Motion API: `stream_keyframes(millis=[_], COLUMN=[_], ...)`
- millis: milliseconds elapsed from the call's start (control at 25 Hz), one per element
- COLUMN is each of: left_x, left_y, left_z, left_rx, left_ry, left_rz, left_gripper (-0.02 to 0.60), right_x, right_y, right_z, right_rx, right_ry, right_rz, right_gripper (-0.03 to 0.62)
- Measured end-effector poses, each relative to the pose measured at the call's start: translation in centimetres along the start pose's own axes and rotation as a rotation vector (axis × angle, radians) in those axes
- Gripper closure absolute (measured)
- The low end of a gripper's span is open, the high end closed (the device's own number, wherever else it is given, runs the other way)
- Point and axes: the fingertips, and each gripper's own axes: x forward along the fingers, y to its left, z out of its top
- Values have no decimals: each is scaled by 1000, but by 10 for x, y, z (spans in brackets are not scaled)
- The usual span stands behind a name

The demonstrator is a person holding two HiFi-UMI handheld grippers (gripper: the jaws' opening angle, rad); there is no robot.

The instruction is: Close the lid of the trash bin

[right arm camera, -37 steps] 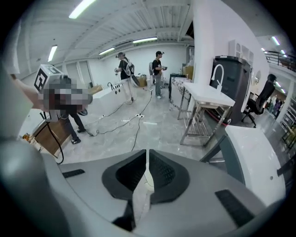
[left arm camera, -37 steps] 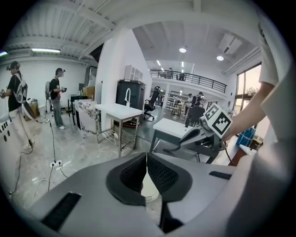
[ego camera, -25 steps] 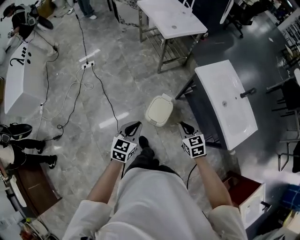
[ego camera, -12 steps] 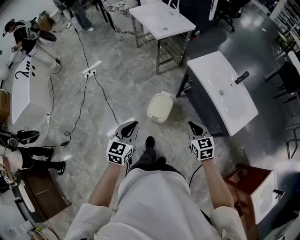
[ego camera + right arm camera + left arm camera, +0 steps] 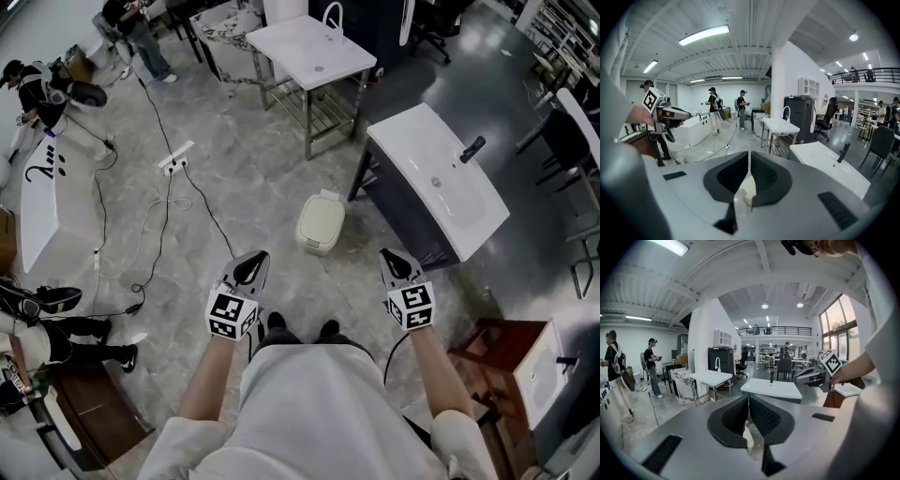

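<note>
Bin (image 5: 320, 228) sits on the floor (image 5: 234, 178) by the sink (image 5: 441, 187), well ahead of both grippers. Left gripper (image 5: 251, 262) and right gripper (image 5: 390, 259) are pinched together, empty. Lid (image 5: 323, 214) looks down already, so I'd just nudge its top to confirm.

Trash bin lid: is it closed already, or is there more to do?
Looks done: the lid lies flat on the trash bin. Nothing is in hand: the left gripper and right gripper are shut and empty, apart from the bin. Nothing seems left.
</note>
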Motion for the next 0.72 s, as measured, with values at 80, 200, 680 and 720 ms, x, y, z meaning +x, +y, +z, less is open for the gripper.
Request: stream_keyframes(millis=[80,200,680,720], left_x=[-9,-19,-38,-39], left_y=[5,16,53,54], left_z=[0,4,31,31], left_rx=[15,32,37,37], left_ry=[-2,-14,-79,-82], left_rz=[-21,-49,-87,-88], left_gripper=[560,560,560,560], right_x=[-7,-14,-25,-26], right_y=[8,20,51,54], right_z=[10,29,63,64], right_rx=[6,10,32,28], right_ry=[-15,-49,-130,-134], right_rz=[-25,-64,-137,-135], right_gripper=[559,559,563,563])
